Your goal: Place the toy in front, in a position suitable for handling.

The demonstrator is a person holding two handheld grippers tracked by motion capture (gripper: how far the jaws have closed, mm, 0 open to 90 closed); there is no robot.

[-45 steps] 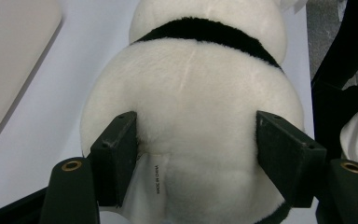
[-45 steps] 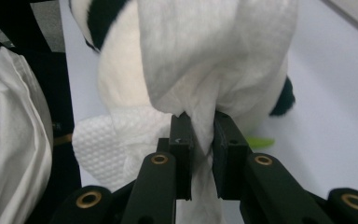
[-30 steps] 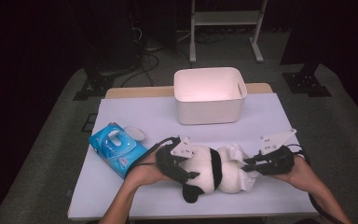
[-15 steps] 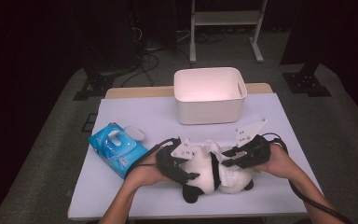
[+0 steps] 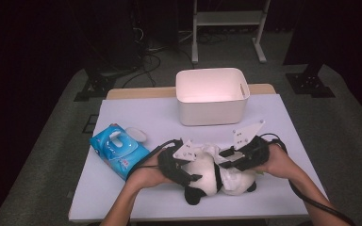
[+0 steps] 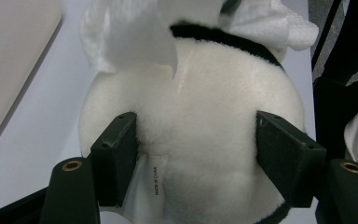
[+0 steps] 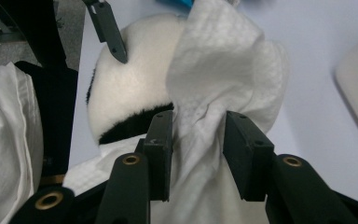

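Overhead, pale table (image 5: 136, 113) on grey carpet (image 5: 47, 141), dark room behind.

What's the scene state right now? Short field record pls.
work: wiping a plush panda with a white wipe
left gripper: shut on the panda's white body
right gripper: jaws just been opening, wipe between them, pads look apart from it
white bin: behind the panda, looks empty
blue wipes pack: left of the panda
table: pale cover

Left gripper (image 5: 194, 175) clamped; right gripper (image 5: 227, 159) jaws just opening.
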